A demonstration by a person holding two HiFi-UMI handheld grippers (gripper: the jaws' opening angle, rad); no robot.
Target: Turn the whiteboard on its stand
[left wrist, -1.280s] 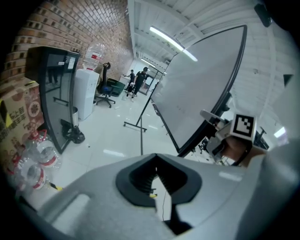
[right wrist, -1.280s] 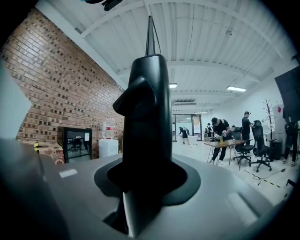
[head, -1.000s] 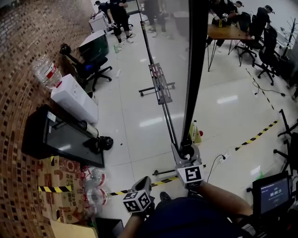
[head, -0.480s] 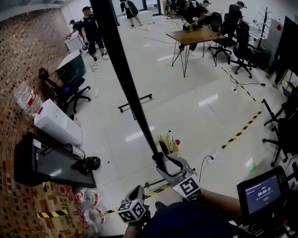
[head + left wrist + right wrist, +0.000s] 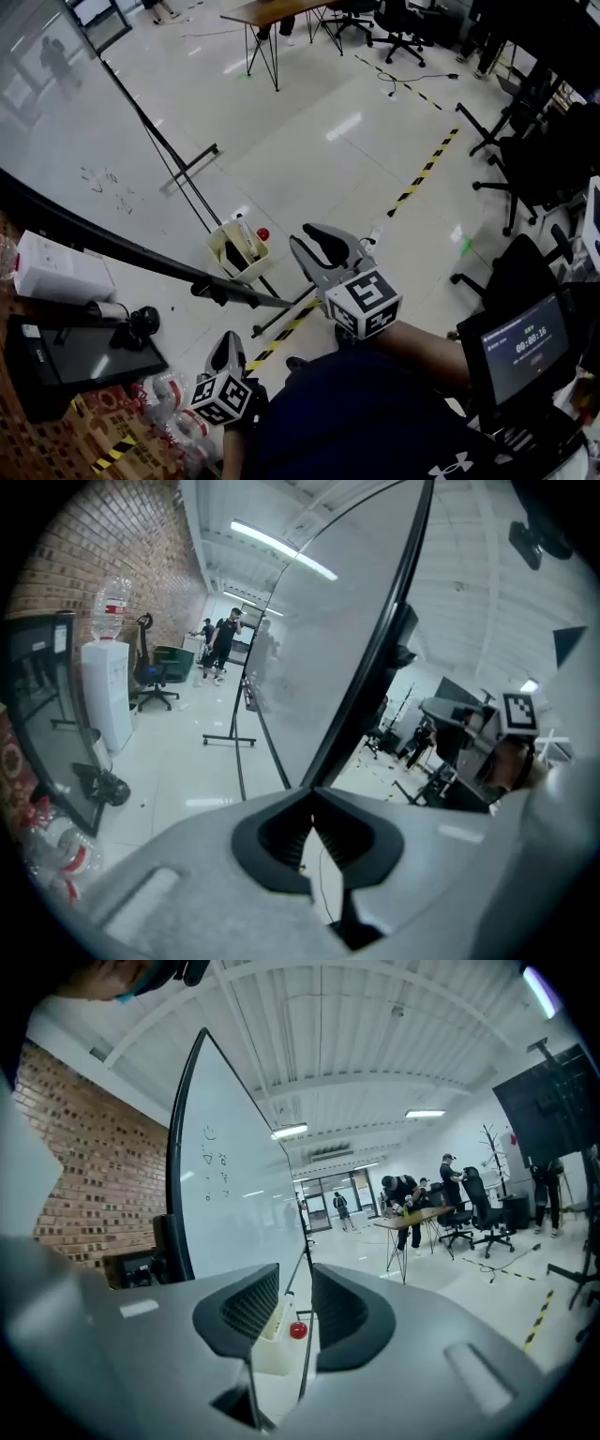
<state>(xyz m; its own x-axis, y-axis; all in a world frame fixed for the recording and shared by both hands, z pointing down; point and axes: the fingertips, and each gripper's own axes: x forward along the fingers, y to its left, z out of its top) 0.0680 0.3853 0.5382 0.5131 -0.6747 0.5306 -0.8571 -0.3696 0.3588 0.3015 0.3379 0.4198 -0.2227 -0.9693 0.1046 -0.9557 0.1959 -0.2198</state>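
The whiteboard [image 5: 84,122], tilted on its stand [image 5: 184,175], carries small scribbles too faint to read. A screen [image 5: 523,345] reads 00:00:16. A pale basket [image 5: 228,258] by the board's edge holds a bottle [image 5: 246,234]. The left gripper [image 5: 312,794] has its jaws together and empty. The right gripper [image 5: 295,1283] has its jaws narrowly apart and closing, with nothing between them.

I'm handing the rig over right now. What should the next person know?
Left gripper: shut, empty, low, pointing at the board's frame edge.
Right gripper: jaws apart and closing, nothing between them, clear of the board.
Board: on its stand, marked face toward you. The pen tray sits just ahead of the right gripper.
Done: marked face shows and neither gripper holds the board.
Left: check that it has settled. Regrip the frame if it needs more turn.
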